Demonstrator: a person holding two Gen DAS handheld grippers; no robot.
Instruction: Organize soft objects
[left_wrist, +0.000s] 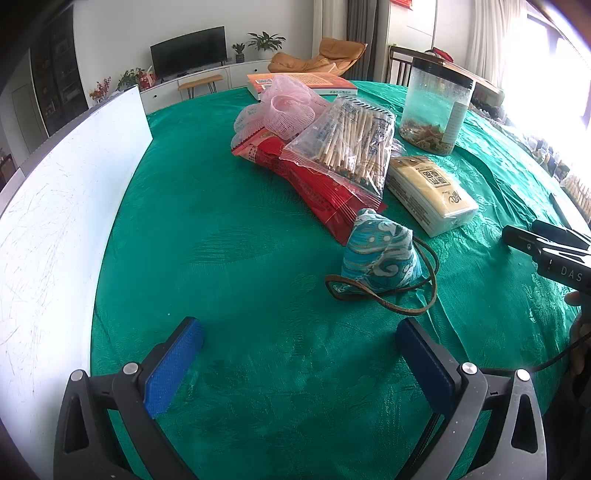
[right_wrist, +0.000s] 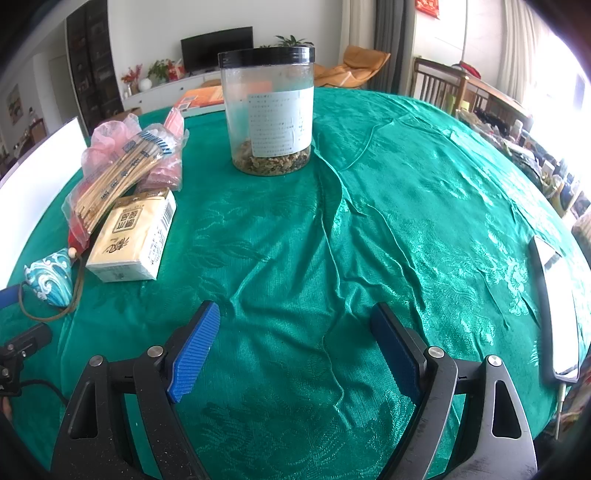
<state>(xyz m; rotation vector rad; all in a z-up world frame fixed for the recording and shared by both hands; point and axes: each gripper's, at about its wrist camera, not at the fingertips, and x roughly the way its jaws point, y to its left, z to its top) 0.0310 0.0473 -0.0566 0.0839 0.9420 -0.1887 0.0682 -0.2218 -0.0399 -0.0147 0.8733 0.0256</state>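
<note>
A blue wave-patterned fabric pouch (left_wrist: 380, 254) with a brown cord lies on the green tablecloth (left_wrist: 240, 229), just ahead and right of my open, empty left gripper (left_wrist: 299, 332). Behind it lie a yellow tissue pack (left_wrist: 428, 192), a red bag (left_wrist: 317, 184), a bag of wooden sticks (left_wrist: 354, 144) and pink foam netting (left_wrist: 284, 107). My right gripper (right_wrist: 295, 317) is open and empty over bare cloth. In its view the pouch (right_wrist: 50, 280) and the tissue pack (right_wrist: 135, 232) lie at the left.
A clear plastic jar with a black lid (right_wrist: 269, 110) stands ahead of the right gripper. A white board (left_wrist: 62, 206) stands at the table's left edge. An orange book (left_wrist: 299, 83) lies at the back. A flat white-edged object (right_wrist: 557, 306) lies at the right edge.
</note>
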